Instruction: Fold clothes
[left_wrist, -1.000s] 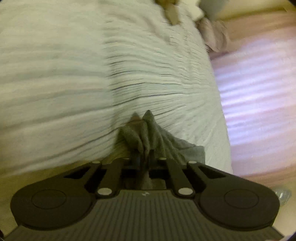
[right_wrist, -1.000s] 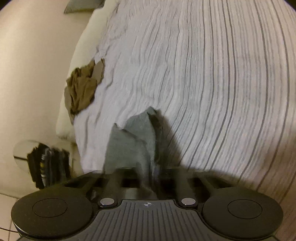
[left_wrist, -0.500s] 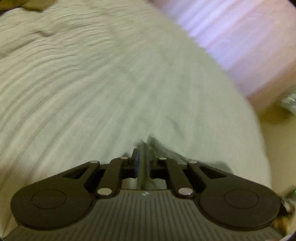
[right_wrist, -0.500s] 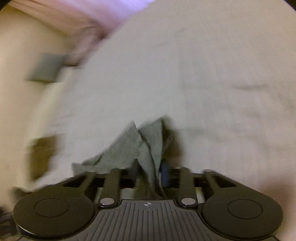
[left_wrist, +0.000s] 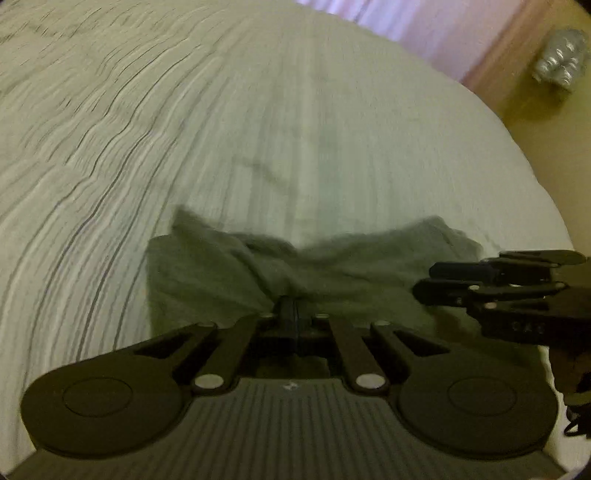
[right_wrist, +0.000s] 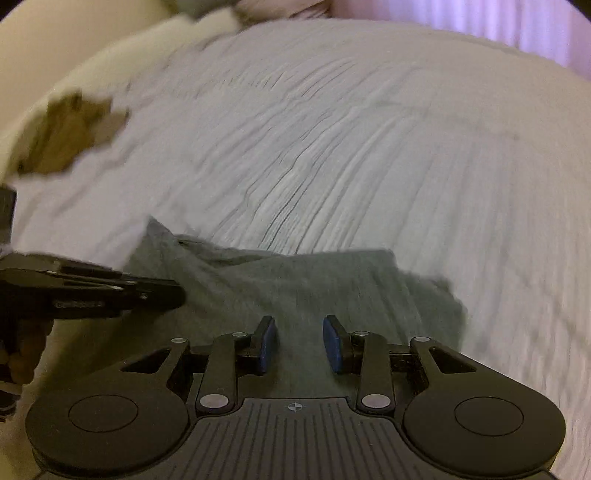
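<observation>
So the grey garment (left_wrist: 332, 273) is lying on the bed (left_wrist: 221, 129), down at the near edge of that white striped bedspread, spread out wide but still rumpled, with a crease running through the middle.

The left tool (left_wrist: 294, 314) is clamped tight on a bunched-up bit of the cloth at its near edge; in the left wrist view you can see the fabric pinched up into the closed fingers. The right tool (right_wrist: 299, 341) is let go: its blue pads (right_wrist: 266, 345) stand apart with the grey cloth lying flat under the gap, nothing pinched between them. It sits over the right part of the garment, and from the left wrist view it pokes in from the right, just above the cloth.

Far left on the bed there's a crumpled olive-brown piece of clothing (right_wrist: 70, 134), well apart from the grey one. Off the far right corner of the bed something shiny and crinkly (left_wrist: 559, 55) sits on the floor; too blurry to say what.
</observation>
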